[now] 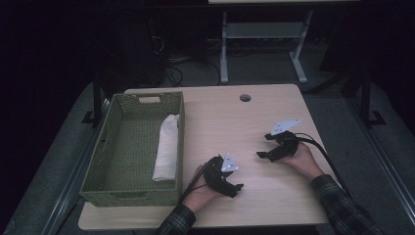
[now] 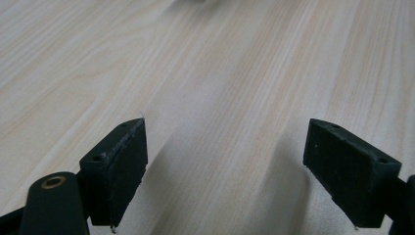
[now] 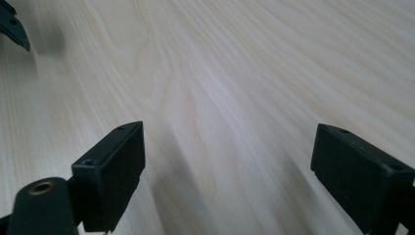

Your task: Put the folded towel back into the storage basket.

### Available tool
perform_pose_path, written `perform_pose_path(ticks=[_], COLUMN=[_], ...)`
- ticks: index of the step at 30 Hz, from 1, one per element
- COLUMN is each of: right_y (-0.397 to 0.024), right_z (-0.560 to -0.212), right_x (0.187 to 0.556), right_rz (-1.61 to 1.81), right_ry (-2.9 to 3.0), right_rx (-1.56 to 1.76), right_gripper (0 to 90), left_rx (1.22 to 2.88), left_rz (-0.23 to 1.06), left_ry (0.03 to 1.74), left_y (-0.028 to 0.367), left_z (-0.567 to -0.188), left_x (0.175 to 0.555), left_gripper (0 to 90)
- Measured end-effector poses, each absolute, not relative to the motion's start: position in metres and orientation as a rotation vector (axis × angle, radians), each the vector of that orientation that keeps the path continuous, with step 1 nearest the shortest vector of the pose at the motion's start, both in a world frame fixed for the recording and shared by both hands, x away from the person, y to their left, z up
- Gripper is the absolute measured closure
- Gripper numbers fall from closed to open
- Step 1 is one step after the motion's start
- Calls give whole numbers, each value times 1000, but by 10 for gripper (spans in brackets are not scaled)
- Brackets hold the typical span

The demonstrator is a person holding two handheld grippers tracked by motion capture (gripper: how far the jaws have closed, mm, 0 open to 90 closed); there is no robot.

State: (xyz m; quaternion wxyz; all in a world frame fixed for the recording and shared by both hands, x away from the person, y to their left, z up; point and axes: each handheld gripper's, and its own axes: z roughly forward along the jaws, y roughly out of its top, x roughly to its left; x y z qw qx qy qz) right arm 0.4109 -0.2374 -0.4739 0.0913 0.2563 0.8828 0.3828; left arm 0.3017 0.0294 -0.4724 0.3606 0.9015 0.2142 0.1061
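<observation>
Two grippers — left gripper (image 1: 234,188), right gripper (image 1: 263,155) — spread, empty, over table (image 1: 254,117), white cloth (image 1: 166,147) perhaps rolled, basket (image 1: 128,193) dim.

Cloth (image 1: 167,147) in basket (image 1: 98,161), tools rightward

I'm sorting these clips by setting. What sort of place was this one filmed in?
Probably a lab or workshop set up for recording, not a home: a bare light-wood table with a cable hole, another height-adjustable desk frame behind it, and loose cables on the grey floor.

Left gripper (image 1: 238,187) fingertips blur darkly; sleeves (image 1: 342,205) run off the bottom edge
</observation>
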Motion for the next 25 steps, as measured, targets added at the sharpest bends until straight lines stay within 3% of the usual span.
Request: perform_pose_path(ticks=[25], right_y=[-242], right_z=[-483], right_x=[404], right_rz=[1131], right_ry=[2614], right_rx=[785], right_gripper=[110], left_rx=[2285], left_rz=[236], left_ry=[558], left_y=[35], left_z=[-478], left_x=[306], left_gripper=[128])
